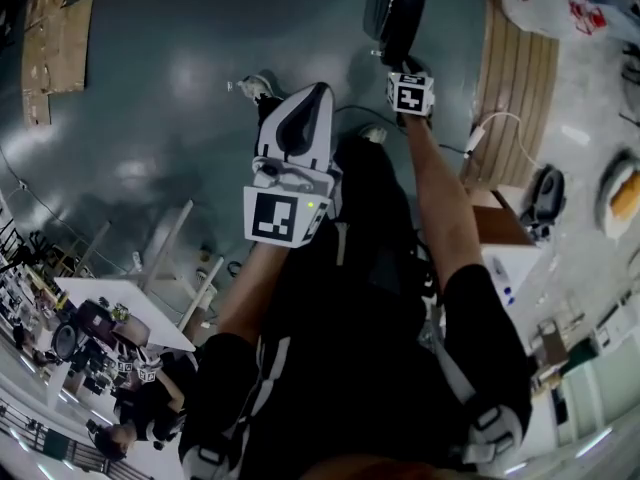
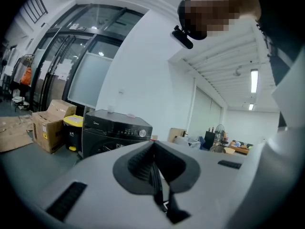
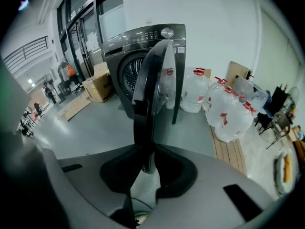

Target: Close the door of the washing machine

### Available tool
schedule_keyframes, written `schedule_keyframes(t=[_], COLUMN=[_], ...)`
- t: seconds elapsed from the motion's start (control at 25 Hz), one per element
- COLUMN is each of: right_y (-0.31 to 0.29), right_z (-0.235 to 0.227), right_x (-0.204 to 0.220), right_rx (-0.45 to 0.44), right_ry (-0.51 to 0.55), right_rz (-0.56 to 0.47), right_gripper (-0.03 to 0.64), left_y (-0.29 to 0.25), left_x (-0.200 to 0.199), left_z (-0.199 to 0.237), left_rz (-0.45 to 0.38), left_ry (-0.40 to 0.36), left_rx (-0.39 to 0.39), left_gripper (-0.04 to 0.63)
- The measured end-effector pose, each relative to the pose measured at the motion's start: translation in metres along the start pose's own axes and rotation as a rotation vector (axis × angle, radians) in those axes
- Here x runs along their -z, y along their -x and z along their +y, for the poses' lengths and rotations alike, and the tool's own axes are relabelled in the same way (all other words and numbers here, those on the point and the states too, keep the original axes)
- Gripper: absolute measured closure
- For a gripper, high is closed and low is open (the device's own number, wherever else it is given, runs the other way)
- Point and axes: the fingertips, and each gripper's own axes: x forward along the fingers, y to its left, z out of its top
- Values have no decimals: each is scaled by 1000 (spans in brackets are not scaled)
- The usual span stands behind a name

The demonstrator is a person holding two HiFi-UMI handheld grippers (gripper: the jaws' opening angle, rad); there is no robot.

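Note:
In the right gripper view the black washing machine stands ahead with its round door swung open, seen edge-on. My right gripper is shut on the lower rim of that door. From the head view the door shows at the top, with the right gripper on its near edge. My left gripper hovers over the floor to the left, jaws together and holding nothing. Through the left gripper view the washing machine appears some way off.
Large water jugs sit on a wooden pallet right of the machine. Cardboard boxes and a yellow bin stand to its left. A white table is at the lower left. The person's legs fill the head view's middle.

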Motion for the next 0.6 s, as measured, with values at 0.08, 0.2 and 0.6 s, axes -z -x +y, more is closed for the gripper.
schedule_keyframes(t=[0.08, 0.2, 0.6], right_y=[-3, -10, -42], right_z=[17, 44, 126], right_x=[-3, -9, -46], right_rx=[4, 0, 20], right_ry=[-16, -37, -121], right_rz=[7, 23, 29], right_gripper=[551, 546, 537], left_y=[3, 6, -8], left_x=[-2, -7, -40], left_z=[17, 43, 150], left_rz=[-1, 3, 8], left_ry=[6, 1, -3], left_rx=[4, 19, 50], left_gripper=[589, 589, 589])
